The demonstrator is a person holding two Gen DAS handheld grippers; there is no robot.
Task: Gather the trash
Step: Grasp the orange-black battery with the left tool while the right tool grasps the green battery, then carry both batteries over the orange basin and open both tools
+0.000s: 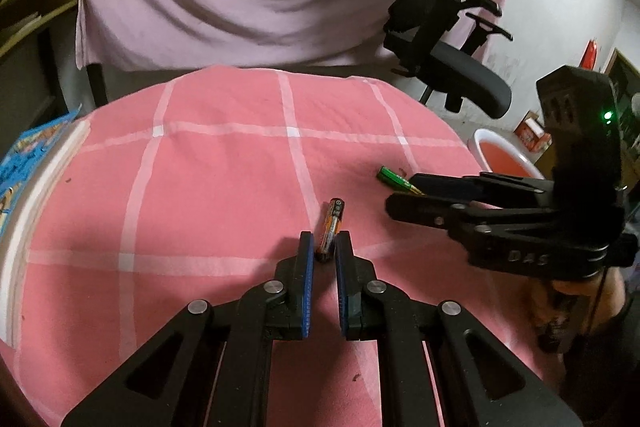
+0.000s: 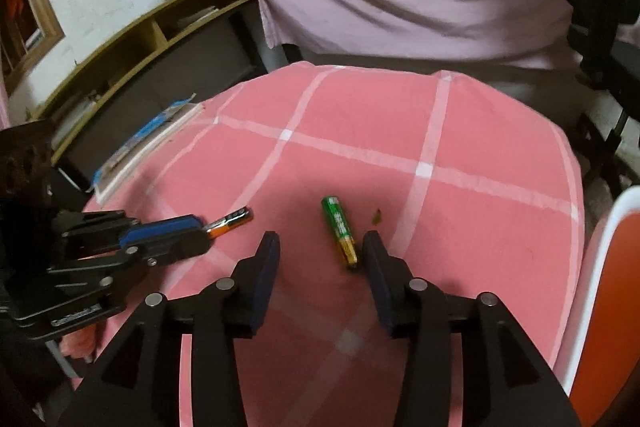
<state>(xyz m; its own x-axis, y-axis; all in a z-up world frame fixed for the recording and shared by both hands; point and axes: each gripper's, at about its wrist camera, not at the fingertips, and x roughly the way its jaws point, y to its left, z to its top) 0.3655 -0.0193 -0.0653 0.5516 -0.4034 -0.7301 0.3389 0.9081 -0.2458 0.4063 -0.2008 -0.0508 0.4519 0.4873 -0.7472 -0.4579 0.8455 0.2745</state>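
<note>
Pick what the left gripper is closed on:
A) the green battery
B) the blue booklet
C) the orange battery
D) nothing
C: the left gripper pinches one end of the orange battery, while the green battery lies loose between the right gripper's open jaws.

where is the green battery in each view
Left wrist view: green battery right of centre, just past the right tool.
Right wrist view: green battery at centre, between that tool's open fingers.
Shared landmark: orange battery, held by the left tool.
</note>
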